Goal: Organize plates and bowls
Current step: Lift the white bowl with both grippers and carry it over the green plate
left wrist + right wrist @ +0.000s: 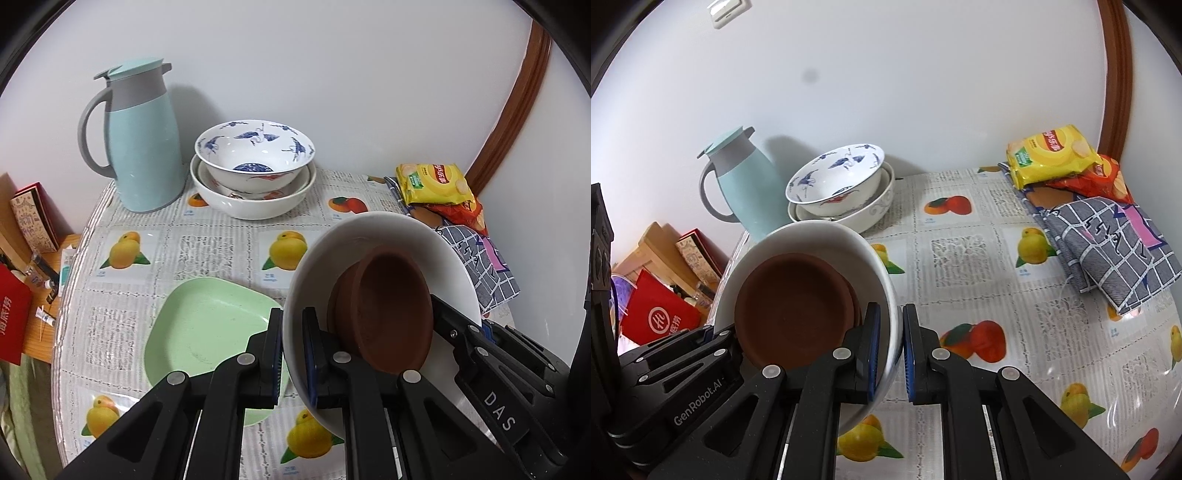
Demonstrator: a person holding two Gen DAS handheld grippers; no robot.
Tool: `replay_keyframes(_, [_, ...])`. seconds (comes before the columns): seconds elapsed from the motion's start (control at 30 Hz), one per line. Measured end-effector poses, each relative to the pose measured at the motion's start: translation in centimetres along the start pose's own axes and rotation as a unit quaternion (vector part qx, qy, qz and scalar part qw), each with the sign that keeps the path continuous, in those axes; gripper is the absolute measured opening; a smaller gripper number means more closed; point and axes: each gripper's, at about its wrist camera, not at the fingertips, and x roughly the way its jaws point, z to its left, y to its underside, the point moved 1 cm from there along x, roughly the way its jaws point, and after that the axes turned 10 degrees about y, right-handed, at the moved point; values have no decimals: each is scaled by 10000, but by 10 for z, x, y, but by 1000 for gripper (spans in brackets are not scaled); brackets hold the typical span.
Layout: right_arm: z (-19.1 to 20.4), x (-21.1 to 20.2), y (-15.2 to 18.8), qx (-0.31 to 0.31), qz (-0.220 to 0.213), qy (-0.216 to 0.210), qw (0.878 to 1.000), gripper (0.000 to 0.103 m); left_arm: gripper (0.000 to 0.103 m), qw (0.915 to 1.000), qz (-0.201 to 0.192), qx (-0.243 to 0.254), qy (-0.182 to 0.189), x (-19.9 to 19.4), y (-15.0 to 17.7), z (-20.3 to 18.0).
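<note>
**Inspector:** Report the work surface.

**Operator:** The bench (979,258) is covered by a plastic cloth printed with grey newsprint panels and fruit pictures. It stands against a plain white wall (886,74). A curved brown wooden trim (1115,74) rises at the far right corner.

**Inspector:** Items at the rear?

**Operator:** A pale blue insulated jug with grey handle (142,147) stands upright at rear left. Just beside it, a blue-and-white patterned porcelain bowl (255,151) sits nested on a stack of wider white bowls (255,199). At rear right, a yellow crisp packet (1049,155) lies on an orange packet, next to a folded grey checked cloth (1115,247).

**Inspector:** Front of the bench?

**Operator:** A pale green square plastic plate (207,332) lies flat near the left gripper.

**Inspector:** State of both grippers.

**Operator:** The left gripper (291,354) has its jaws closed on one side of the rim of a large white ceramic bowl (369,236). The right gripper (890,350) has its jaws closed on the opposite side of the rim. The bowl is held tilted above the bench, clear of the cloth. A brown clay saucer (794,310) rests inside it, leaning against the wall.

**Inspector:** Beyond the bench edge?

**Operator:** A lower wooden shelf (40,350) at left carries red cartons and small items.
</note>
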Motion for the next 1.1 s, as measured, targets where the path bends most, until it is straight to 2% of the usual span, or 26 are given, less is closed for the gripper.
replay_keyframes(1.1, [75, 30, 13, -394, 196, -123, 9990, 12, 10, 9987, -4, -504, -82, -6, 9, 80])
